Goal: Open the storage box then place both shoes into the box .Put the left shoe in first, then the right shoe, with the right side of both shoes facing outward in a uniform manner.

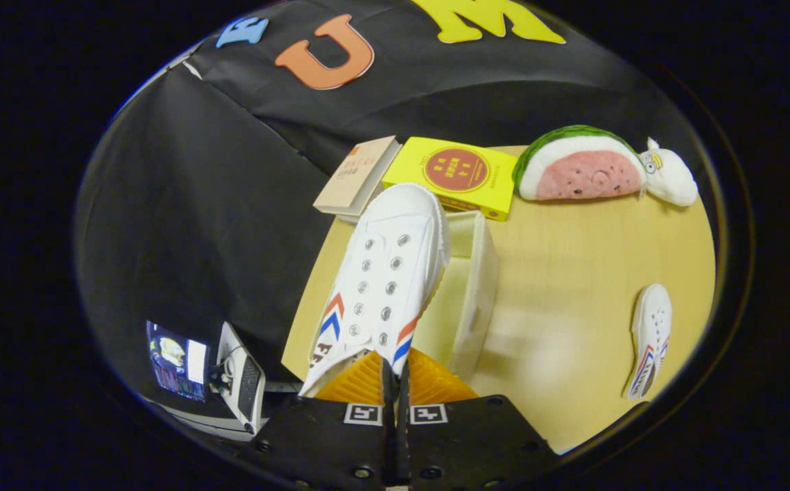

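White canvas sneaker with red-blue chevrons (pixel 382 286), heel pinched in gripper (pixel 395 382) fingers, toe pointing straight ahead, lengthwise above open cream plastic storage box (pixel 480 286); matching sneaker (pixel 650 337) on pale wooden tabletop (pixel 572 286).

The camera rides on the gripper (pixel 395 382), looking forward along its closed fingers and down at a slant onto the table (pixel 572 273). It sits very near the shoe (pixel 381 279) pinched between them, tilted sideways.
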A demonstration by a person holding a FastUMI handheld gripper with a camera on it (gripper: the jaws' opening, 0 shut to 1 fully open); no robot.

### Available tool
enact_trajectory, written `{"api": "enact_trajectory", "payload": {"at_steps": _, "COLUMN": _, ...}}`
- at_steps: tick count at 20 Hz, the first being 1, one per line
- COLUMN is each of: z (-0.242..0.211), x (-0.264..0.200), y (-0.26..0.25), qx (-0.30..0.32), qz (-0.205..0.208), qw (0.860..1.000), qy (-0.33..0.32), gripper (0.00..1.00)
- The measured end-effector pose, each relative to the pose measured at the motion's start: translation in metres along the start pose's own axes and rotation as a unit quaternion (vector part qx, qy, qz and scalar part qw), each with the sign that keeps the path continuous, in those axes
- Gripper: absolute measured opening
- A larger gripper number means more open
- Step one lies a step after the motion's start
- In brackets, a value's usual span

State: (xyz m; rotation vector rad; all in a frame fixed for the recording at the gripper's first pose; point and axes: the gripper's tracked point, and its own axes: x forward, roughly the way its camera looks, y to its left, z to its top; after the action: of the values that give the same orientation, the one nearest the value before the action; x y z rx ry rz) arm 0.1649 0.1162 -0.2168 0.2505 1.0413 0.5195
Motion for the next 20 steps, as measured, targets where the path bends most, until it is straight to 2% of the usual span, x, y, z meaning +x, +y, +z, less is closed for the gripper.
{"api": "enact_trajectory", "payload": {"at_steps": 6, "z": 0.001, "x": 0.081, "y": 0.019, "qx": 0.046, "qz": -0.039, "qw": 0.998, "qy": -0.034, "gripper": 0.00}}
{"api": "enact_trajectory", "payload": {"at_steps": 10, "z": -0.007, "x": 0.112, "y": 0.018, "qx": 0.035, "qz": -0.074, "qw": 0.996, "qy": -0.031, "gripper": 0.00}}
{"api": "enact_trajectory", "payload": {"at_steps": 15, "z": -0.030, "x": 0.153, "y": 0.011, "qx": 0.028, "qz": -0.125, "qw": 0.992, "qy": 0.019, "gripper": 0.00}}
{"api": "enact_trajectory", "payload": {"at_steps": 18, "z": -0.033, "x": 0.174, "y": 0.004, "qx": 0.049, "qz": -0.143, "qw": 0.987, "qy": 0.048, "gripper": 0.00}}
{"api": "enact_trajectory", "payload": {"at_steps": 20, "z": -0.032, "x": 0.177, "y": 0.002, "qx": 0.034, "qz": -0.144, "qw": 0.988, "qy": 0.052, "gripper": 0.00}}
